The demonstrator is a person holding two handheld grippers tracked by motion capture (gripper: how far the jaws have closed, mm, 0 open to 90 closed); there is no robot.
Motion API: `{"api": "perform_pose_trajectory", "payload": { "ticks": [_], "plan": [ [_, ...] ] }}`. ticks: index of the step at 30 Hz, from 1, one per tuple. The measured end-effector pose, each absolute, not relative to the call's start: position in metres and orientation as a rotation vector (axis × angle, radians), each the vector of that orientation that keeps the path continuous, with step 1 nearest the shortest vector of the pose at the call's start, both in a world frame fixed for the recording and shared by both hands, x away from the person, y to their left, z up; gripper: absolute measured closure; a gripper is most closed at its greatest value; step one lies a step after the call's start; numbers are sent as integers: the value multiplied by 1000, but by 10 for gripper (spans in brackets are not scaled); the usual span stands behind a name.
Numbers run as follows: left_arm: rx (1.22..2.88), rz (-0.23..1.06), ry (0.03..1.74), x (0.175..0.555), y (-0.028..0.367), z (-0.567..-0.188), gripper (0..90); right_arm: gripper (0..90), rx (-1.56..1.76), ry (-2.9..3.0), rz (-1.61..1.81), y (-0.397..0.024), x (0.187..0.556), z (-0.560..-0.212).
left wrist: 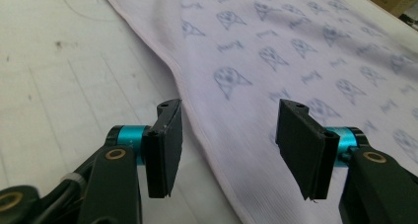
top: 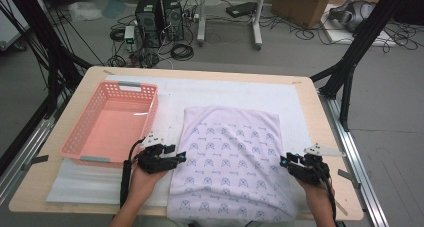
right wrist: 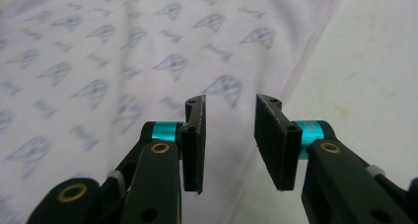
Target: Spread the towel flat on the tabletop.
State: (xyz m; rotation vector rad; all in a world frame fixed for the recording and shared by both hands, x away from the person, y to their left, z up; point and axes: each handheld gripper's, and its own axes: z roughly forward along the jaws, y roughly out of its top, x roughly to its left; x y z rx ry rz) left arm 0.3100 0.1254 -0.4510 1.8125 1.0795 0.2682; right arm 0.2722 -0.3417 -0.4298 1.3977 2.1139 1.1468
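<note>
A folded pale lilac cloth [top: 230, 157] printed with small dog faces and bones lies flat on the white mat, its near end at the table's front edge. My left gripper [top: 182, 156] sits at the cloth's left edge, jaws open. In the left gripper view the gripper [left wrist: 230, 115] straddles the hem of the cloth [left wrist: 296, 46] without touching it. My right gripper [top: 284, 161] is at the cloth's right edge, also open. In the right gripper view the gripper [right wrist: 230, 105] hovers over the hem of the cloth [right wrist: 98, 61], with nothing between the pads.
An empty pink plastic basket [top: 80, 132] stands on the left of the wooden table [top: 35, 187], just beyond my left gripper. A white mat [top: 240, 92] covers the table's middle. Black frame posts, cables, computers and boxes stand on the floor beyond.
</note>
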Motion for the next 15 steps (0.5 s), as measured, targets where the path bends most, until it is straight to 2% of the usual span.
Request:
{"api": "perform_pose_trajectory", "payload": {
  "ticks": [2, 5, 9, 15],
  "plan": [
    [1807, 264, 1098, 322, 124, -451, 436, 628, 1403, 2110, 1128, -344, 289, -431],
    [1806, 360, 1059, 332, 118, -449, 459, 623, 1416, 2099, 1109, -347, 313, -432],
    [1830, 387, 1076, 349, 112, -448, 461, 622, 1423, 2101, 1056, -349, 342, -432],
    [1804, 385, 1116, 369, 103, -449, 465, 626, 1419, 2100, 1070, -350, 361, -432]
  ]
}}
